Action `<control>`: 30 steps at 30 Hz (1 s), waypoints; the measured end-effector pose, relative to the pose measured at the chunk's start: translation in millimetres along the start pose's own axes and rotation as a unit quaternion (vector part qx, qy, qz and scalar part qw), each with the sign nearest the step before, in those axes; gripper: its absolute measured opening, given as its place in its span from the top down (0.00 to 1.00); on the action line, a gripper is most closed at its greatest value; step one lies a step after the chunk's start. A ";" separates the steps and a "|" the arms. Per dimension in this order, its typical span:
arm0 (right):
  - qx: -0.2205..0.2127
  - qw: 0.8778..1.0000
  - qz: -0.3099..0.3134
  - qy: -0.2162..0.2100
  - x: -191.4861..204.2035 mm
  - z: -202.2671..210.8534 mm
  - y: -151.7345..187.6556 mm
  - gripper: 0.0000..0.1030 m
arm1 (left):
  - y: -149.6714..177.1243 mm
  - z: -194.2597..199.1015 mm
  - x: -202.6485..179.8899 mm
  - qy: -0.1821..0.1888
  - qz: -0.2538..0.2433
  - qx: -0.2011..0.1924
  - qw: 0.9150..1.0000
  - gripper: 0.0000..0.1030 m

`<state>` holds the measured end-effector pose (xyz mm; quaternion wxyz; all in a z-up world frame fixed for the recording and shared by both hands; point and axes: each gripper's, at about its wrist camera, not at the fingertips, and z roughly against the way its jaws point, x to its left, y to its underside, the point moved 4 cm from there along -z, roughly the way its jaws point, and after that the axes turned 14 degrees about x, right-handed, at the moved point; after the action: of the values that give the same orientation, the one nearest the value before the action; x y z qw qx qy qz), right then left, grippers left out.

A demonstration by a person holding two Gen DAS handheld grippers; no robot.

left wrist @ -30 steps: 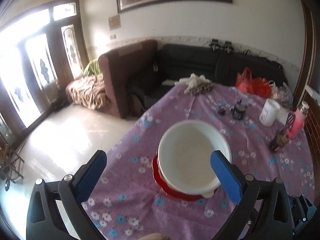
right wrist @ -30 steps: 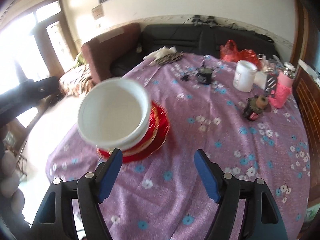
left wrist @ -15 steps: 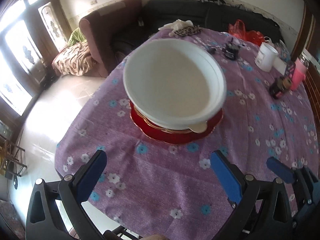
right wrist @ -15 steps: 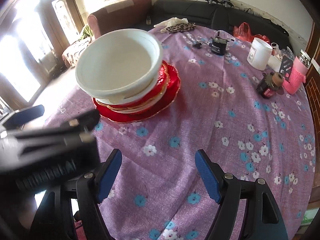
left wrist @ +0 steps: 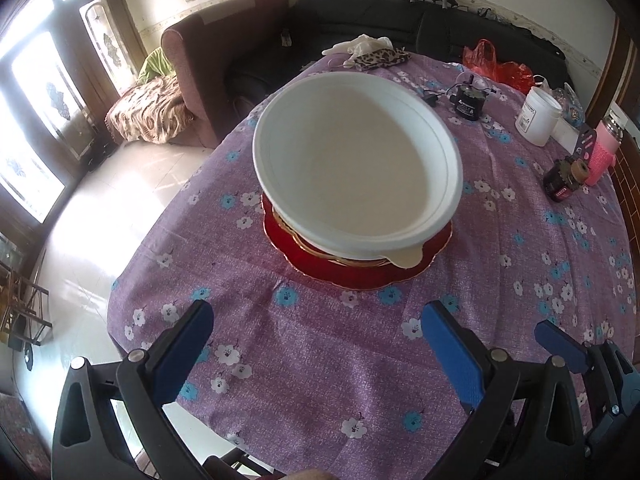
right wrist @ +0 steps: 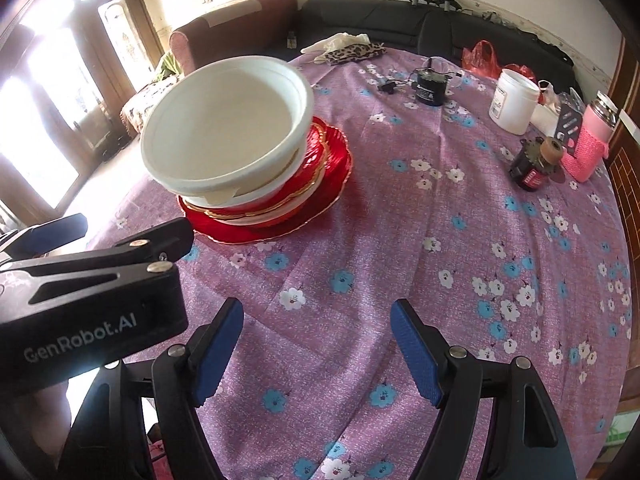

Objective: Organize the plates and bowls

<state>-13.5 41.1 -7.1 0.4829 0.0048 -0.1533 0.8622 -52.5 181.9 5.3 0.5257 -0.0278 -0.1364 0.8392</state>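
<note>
I see a wide white bowl (left wrist: 356,160), tilted (empty inside), topping a stack of gold-rimmed dishes on a scalloped red plate (left wrist: 352,270), frame centre.

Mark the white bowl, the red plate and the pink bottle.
white bowl (left wrist: 352,160): left wrist view, inside its bottom.
red plate (right wrist: 324,184): right wrist view, its right rim.
pink bottle (right wrist: 592,144): right wrist view, its knitted sleeve.
</note>
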 end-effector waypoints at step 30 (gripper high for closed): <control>0.020 1.000 0.006 -0.011 4.5 -19.6 -8.2 0.22 | -12.8 -17.3 0.9 -0.003 0.009 0.017 1.000 0.00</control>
<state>-6.3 54.1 -23.0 0.4761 0.0234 -0.1413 0.8676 -38.4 191.4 -7.9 0.5178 -0.0171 -0.1236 0.8464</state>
